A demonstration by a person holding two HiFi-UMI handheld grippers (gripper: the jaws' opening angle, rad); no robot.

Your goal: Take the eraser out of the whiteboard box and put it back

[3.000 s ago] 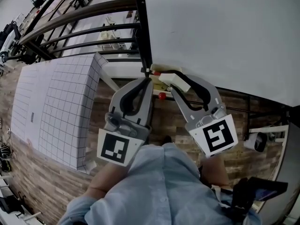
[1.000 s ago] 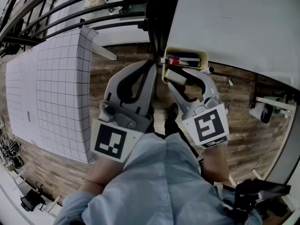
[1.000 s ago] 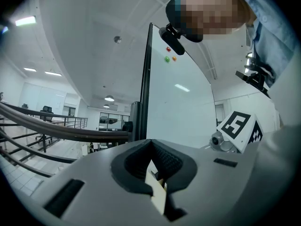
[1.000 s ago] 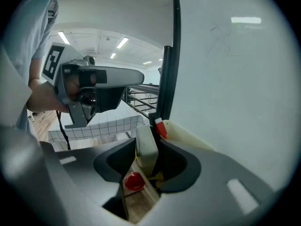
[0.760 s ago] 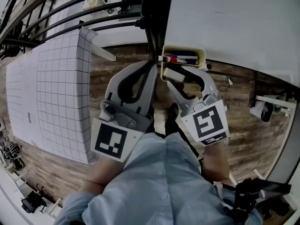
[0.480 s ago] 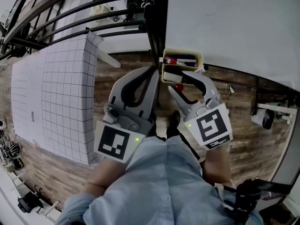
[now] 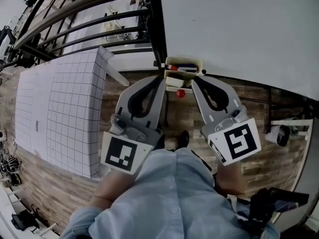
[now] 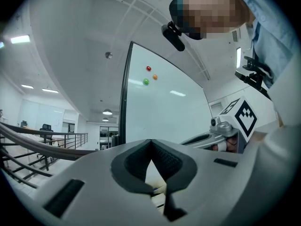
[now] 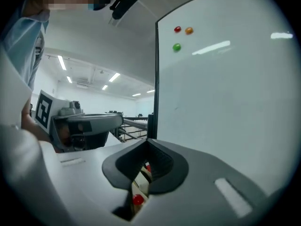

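Whiteboard: fills the upper right.
Left gripper: we hold it level at centre, jaws pressed together, empty.
Right gripper: level alongside, jaws closed on nothing.
Whiteboard box: upper centre, between our tips.
Eraser: lies in the box.

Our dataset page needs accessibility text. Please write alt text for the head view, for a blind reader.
Seen from above, the left gripper and the right gripper, both shut and empty, point at a whiteboard box at the lower edge of a whiteboard.
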